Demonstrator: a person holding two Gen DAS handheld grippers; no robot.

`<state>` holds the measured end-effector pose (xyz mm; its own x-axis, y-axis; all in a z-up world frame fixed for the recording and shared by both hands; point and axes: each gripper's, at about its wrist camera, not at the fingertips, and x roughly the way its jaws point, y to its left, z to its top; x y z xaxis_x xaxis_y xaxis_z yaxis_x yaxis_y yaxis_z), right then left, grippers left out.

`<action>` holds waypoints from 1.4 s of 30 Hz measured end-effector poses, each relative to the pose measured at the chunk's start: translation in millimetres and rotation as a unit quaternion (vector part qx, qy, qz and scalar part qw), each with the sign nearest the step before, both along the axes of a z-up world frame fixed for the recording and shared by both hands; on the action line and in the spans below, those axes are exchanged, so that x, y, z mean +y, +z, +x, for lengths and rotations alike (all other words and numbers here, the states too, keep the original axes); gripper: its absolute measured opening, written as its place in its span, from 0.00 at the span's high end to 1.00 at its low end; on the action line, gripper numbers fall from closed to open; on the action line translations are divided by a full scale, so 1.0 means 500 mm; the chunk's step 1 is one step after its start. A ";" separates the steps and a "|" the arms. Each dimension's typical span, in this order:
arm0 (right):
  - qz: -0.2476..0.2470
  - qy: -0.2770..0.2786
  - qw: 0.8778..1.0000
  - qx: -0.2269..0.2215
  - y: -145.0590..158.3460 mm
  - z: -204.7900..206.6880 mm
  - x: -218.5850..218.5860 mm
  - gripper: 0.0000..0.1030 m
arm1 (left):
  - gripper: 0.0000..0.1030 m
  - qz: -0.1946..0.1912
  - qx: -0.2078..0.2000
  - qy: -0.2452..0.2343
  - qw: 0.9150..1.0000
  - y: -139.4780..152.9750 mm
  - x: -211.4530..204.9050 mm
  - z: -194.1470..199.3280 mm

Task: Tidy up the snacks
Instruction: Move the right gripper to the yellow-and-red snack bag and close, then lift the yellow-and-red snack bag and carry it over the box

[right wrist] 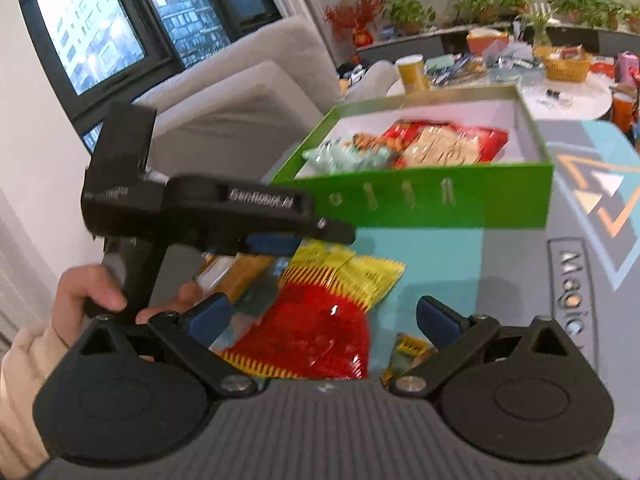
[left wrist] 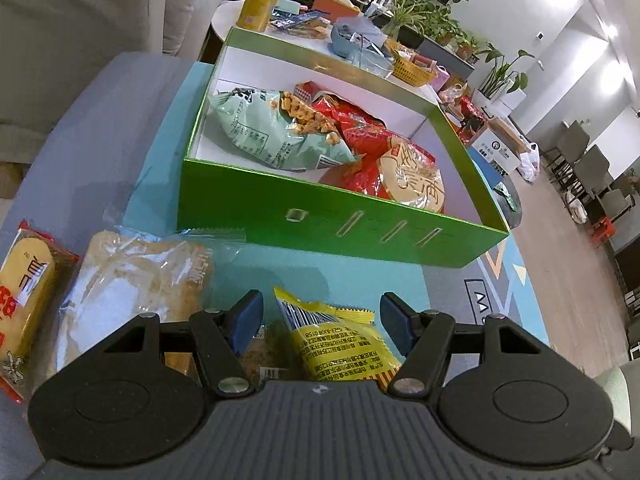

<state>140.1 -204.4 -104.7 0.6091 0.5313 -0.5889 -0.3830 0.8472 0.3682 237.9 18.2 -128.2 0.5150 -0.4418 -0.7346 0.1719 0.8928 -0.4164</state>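
L gripper (left wrist: 322, 320) spread over yellow snack pkt (left wrist: 340, 344), not pinching; barcode "8308 0158" legible. R gripper (right wrist: 324, 320) spread wide above red/yellow pkt (right wrist: 320, 320). "GenRobot.AI" on L gripper body. Green box (left wrist: 320, 208) w/ snacks behind; mat (right wrist: 576, 292) reads "Magic".

A grey sofa (right wrist: 248, 92) stands behind, potted plants (left wrist: 432, 20) line a ledge, a window (right wrist: 100, 32) shows buildings.

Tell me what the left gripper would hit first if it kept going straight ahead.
Probably the yellow snack bag lying between the open left gripper fingers; the green box sits beyond it.
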 end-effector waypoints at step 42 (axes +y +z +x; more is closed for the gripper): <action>-0.021 0.010 1.000 0.018 -0.059 0.006 0.041 0.38 | 0.58 -0.037 -0.021 -0.060 0.997 -0.014 -0.026 -0.015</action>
<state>143.1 -183.7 -134.4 0.5761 0.5181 -0.6322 -0.3881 0.8541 0.3463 230.5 5.3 -135.3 0.4848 -0.5538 -0.6770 0.2937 0.8322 -0.4704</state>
